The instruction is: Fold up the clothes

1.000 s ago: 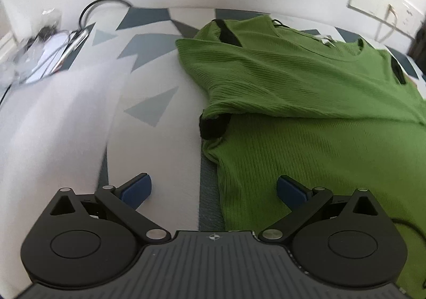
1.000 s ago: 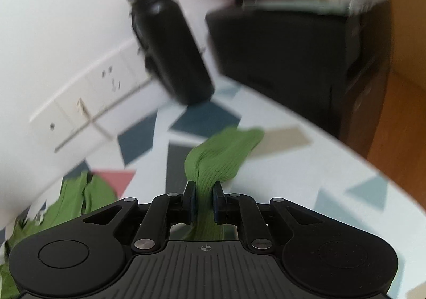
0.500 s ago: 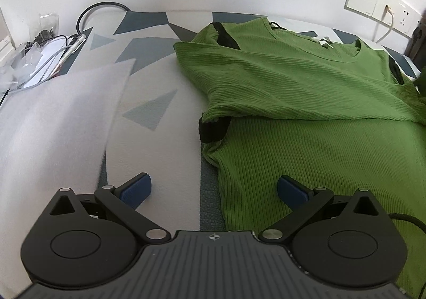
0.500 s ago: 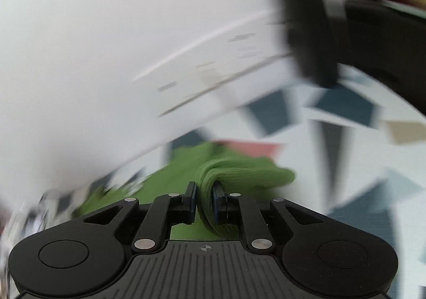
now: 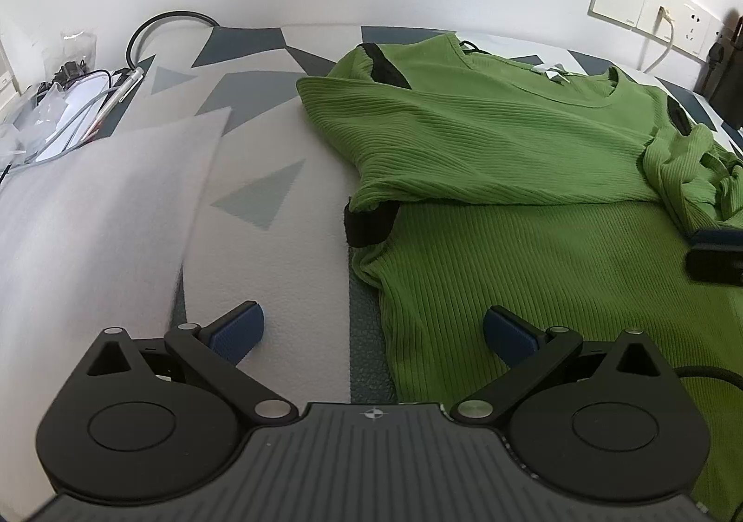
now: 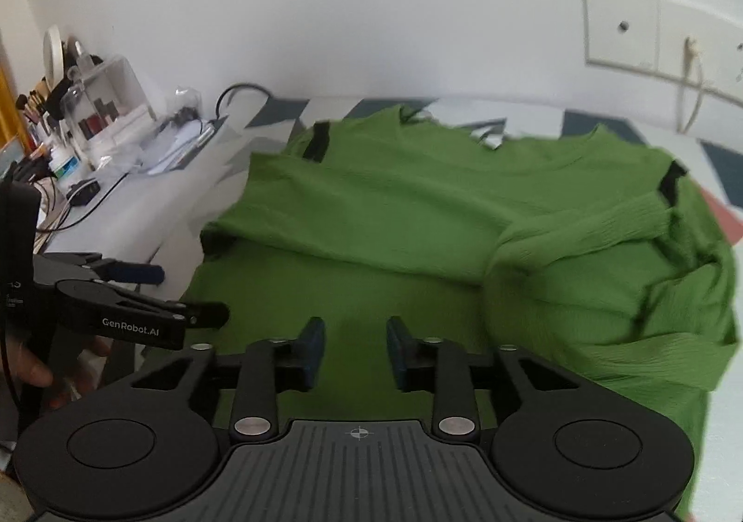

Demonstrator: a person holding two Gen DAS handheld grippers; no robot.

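Green ribbed sweater (image 5: pixel 511 141) lay spread on the patterned table cover (image 5: pixel 260 197), its neckline toward the far wall and its hem toward the near edge. Judging by how it lay, the fold was partly done: the left sleeve (image 5: pixel 418 127) was already laid across the chest, its black cuff (image 5: pixel 369 222) resting at the left edge of the body, and the right sleeve (image 6: pixel 603 252) was brought in over the right side of the chest, though it sat there in a loose, bunched heap rather than flat. What seemed left was smoothing that sleeve and then folding the body up from the hem.

The right gripper (image 6: pixel 355 350) pointed downward over the lower middle of the sweater, just left of the bunched sleeve. Its jaws were opening, with only a gap and no cloth between the blue pads (image 6: pixel 312 348), so nothing was held. In the left wrist view, only its tip showed at the right edge, beside the heaped sleeve.

The left gripper (image 5: pixel 374 327) hovered, tilted down, over the sweater's near left edge, its jaws spread wide and empty; one pad stood over the bare cover and the other over the green knit. In the right wrist view a hand (image 6: pixel 32 368) could be seen gripping its handle at the far left. Beyond, clutter and cables (image 5: pixel 69 104) sat at the table's far left, and wall sockets (image 5: pixel 650 11) at the far right.
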